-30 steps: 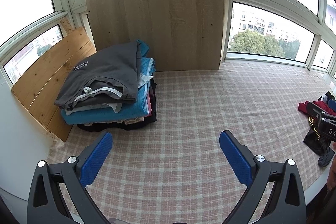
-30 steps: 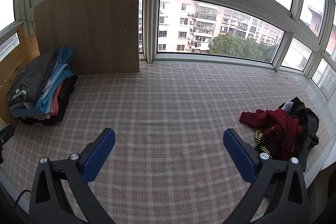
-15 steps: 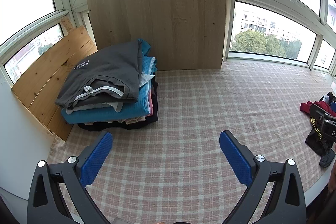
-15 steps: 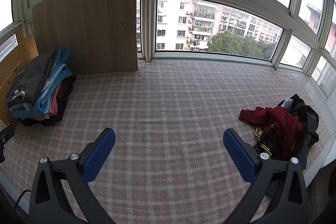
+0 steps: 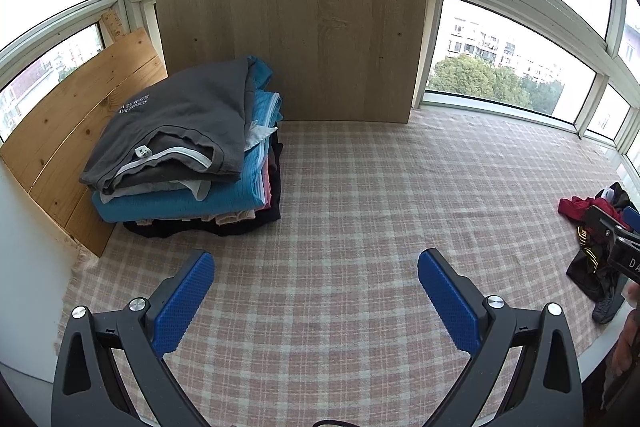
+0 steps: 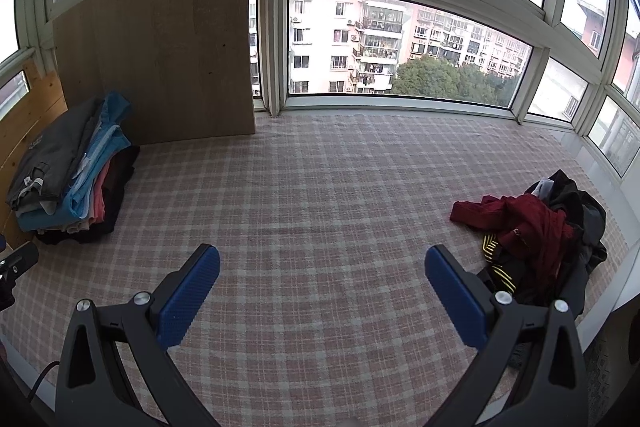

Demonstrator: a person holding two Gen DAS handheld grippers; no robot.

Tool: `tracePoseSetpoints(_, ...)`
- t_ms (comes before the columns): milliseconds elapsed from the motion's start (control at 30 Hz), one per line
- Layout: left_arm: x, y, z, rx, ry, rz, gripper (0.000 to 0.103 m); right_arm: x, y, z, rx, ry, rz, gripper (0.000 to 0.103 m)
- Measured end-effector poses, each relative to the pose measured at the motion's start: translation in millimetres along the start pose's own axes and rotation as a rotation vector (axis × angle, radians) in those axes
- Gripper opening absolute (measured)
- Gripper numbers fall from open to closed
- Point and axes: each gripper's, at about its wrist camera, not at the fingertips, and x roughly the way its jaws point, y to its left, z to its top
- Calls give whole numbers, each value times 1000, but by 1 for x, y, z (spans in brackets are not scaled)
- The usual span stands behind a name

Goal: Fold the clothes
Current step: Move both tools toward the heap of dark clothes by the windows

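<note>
A stack of folded clothes (image 5: pixel 188 147), grey shirt on top over teal, pink and black layers, sits at the left against wooden boards; the same stack (image 6: pixel 68 171) shows at the left in the right wrist view. A loose pile of unfolded clothes (image 6: pixel 536 231), dark red over black, lies at the right edge of the checked cloth; that pile (image 5: pixel 592 235) is partly hidden by the other gripper in the left wrist view. My left gripper (image 5: pixel 316 301) hangs open above the cloth, holding nothing. My right gripper (image 6: pixel 322 301) is open too, with the loose pile just right of its right finger.
A pink-and-white checked cloth (image 6: pixel 320 195) covers the platform. A tall wooden panel (image 5: pixel 292 39) leans on the windows behind the stack, with a lower plank board (image 5: pixel 76 119) at the left. Windows ring the platform. A person's hand (image 5: pixel 630 331) shows at the right edge.
Both grippers stay open and empty. The left wrist view has drifted slightly, so the stack sits a little higher and further right in frame. The right wrist view has shifted only slightly.
</note>
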Motion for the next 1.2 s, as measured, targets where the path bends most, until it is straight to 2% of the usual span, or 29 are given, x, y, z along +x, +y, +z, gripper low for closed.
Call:
tracePoseSetpoints(133, 6, 0, -3, -19, 31, 7, 102, 0, -7, -4, 23, 10, -12, 103)
tracePoseSetpoints(267, 6, -6, -8, 21, 12, 78, 102, -2, -16, -10, 55, 16, 8, 103)
tracePoseSetpoints(433, 7, -3, -12, -10, 36, 2, 102, -9, -22, -17, 85, -2, 19, 103)
tracePoseSetpoints(600, 5, -2, -15, 19, 33, 29, 102, -19, -25, -22, 104, -39, 20, 103)
tracePoseSetpoints(700, 3, -3, -16, 30, 29, 31, 102, -19, -27, -24, 110, -24, 3, 103)
tracePoseSetpoints(1000, 9, -5, -8, 22, 44, -55, 102, -25, -40, -34, 139, -9, -58, 103)
tracePoseSetpoints(1200, 7, -26, -9, 68, 36, -96, 101, -30, -52, -42, 163, 4, -84, 103)
